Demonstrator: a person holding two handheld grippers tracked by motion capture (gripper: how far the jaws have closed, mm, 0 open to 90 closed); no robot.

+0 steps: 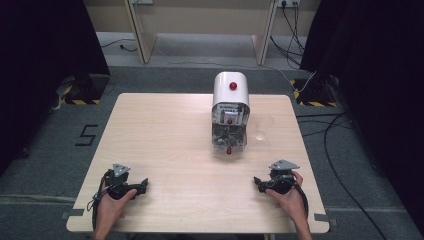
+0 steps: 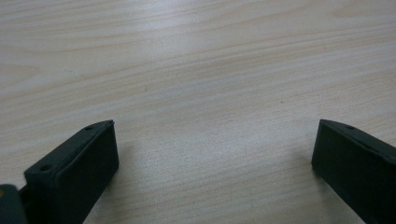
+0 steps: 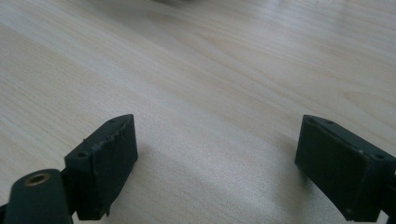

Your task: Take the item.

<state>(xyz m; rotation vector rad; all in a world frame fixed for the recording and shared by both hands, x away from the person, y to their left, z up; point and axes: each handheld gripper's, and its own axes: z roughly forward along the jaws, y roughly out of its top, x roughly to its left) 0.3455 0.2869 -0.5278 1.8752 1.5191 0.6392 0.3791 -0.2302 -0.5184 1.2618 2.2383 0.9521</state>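
Both grippers, left and right, seemingly rest agape on table

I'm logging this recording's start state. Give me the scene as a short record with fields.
surface: light wooden table
main thing: white machine with red knob, upright at the far middle of the table
beside it: clear glass, just right of the machine
left gripper: open, empty, resting at the near left
right gripper: open, empty, resting at the near right
contact: neither gripper touches the machine or glass
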